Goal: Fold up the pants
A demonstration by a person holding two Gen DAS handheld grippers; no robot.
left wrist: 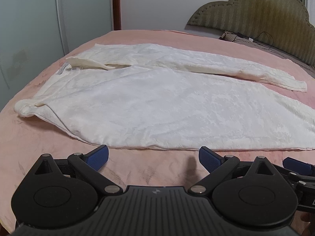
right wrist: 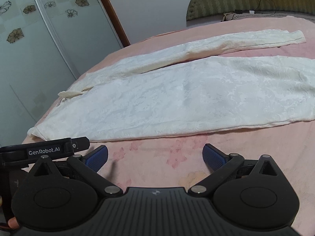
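Observation:
White textured pants (left wrist: 149, 102) lie spread flat on a pink bed, waistband at the left, both legs running to the right and parted in a V. They also show in the right wrist view (right wrist: 177, 100). My left gripper (left wrist: 153, 157) is open and empty, just in front of the near leg's edge. My right gripper (right wrist: 155, 156) is open and empty, a little short of the same near edge, further right. The right gripper's blue fingertip (left wrist: 297, 165) shows at the left view's right edge. The left gripper's body (right wrist: 49, 149) shows at the right view's left.
The pink bed cover (left wrist: 49, 153) stretches around the pants. A padded olive headboard (left wrist: 265, 23) stands at the far right with cables and small items (left wrist: 246, 37) below it. Frosted sliding doors (right wrist: 39, 49) and a wooden frame (left wrist: 116, 4) stand behind the bed.

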